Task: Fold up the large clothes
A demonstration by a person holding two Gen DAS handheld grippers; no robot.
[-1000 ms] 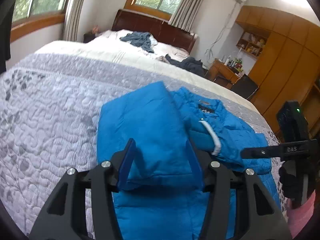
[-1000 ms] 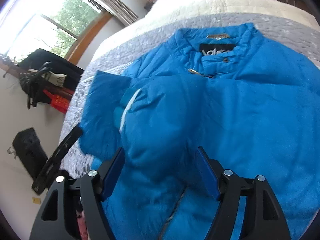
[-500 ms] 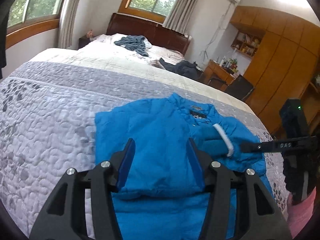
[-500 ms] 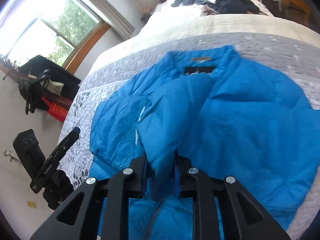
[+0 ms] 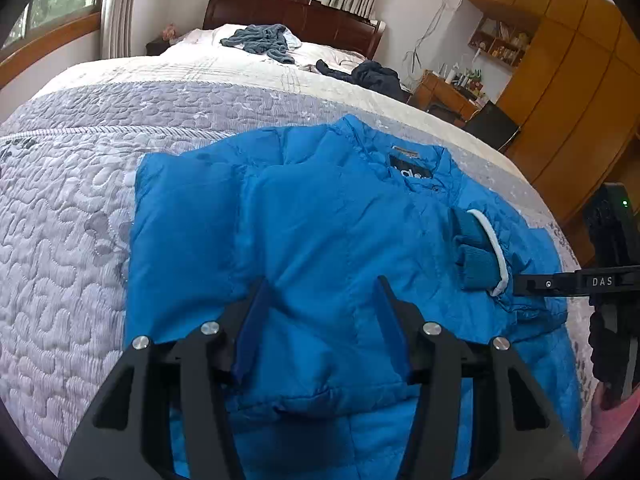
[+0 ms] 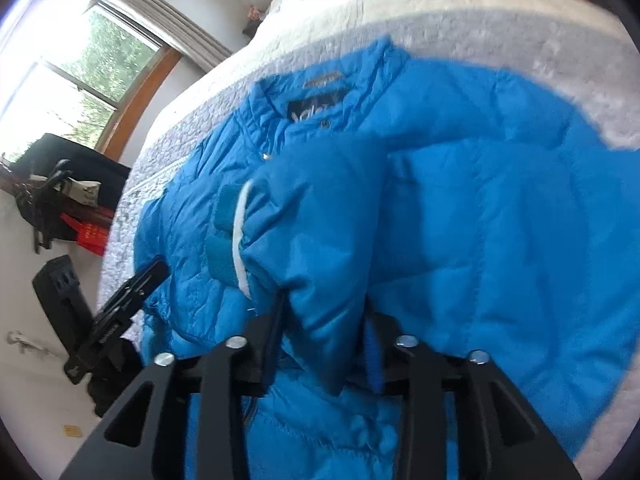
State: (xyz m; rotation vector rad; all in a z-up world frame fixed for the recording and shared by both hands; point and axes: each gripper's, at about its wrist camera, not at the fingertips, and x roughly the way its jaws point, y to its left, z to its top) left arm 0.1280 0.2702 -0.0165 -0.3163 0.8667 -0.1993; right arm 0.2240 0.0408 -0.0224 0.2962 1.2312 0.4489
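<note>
One sleeve [image 6: 316, 216] is mid-fold across the jacket [image 5: 320, 220]; right gripper [image 6: 324, 320] fingers pinch it; left gripper [image 5: 320, 320] fingers spread wide; next, lay it flat.

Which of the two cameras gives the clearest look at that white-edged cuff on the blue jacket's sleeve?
The left wrist view. There the cuff is sharp and unobstructed, lying on the blue jacket with its white edge and teal knit plain. The right wrist view shows it closer but blurred, seen edge-on, above the right gripper holding the sleeve.
</note>
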